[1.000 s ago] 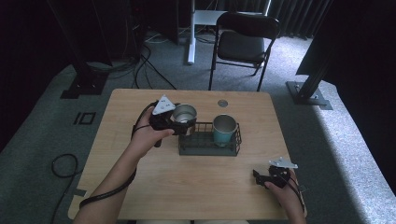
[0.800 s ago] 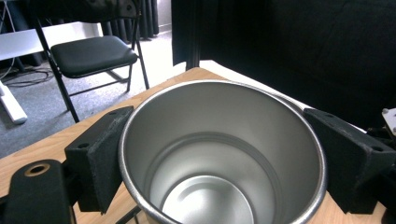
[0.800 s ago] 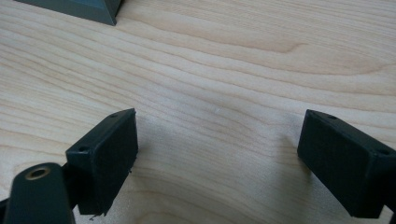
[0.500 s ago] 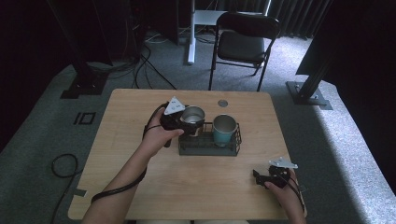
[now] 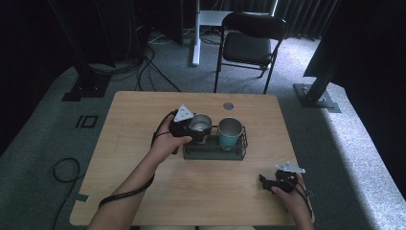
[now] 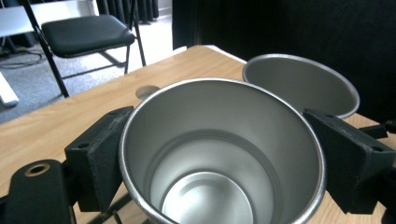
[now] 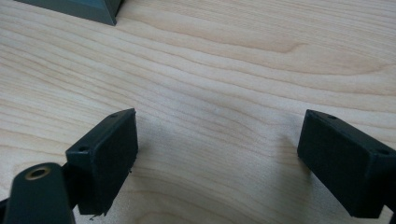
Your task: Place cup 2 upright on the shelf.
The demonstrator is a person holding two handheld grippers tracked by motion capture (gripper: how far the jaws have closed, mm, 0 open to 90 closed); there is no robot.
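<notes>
Left gripper (image 5: 191, 130) clamps a steel cup (image 5: 200, 125) over the left half of a wire rack (image 5: 214, 150).

Largest first: the table (image 5: 143, 191), with open wood on all sides of the mid-table rack. A teal cup (image 5: 230, 132) fills the right half, close beside the steel one, so room for moving is tight there. Both pads (image 6: 100, 151) press the cup's outer wall from opposite sides, mouth up, probably so it drops straight in. Right gripper (image 5: 269, 181) rests near the near-right edge, jaws wide and empty, clear of the work.
</notes>
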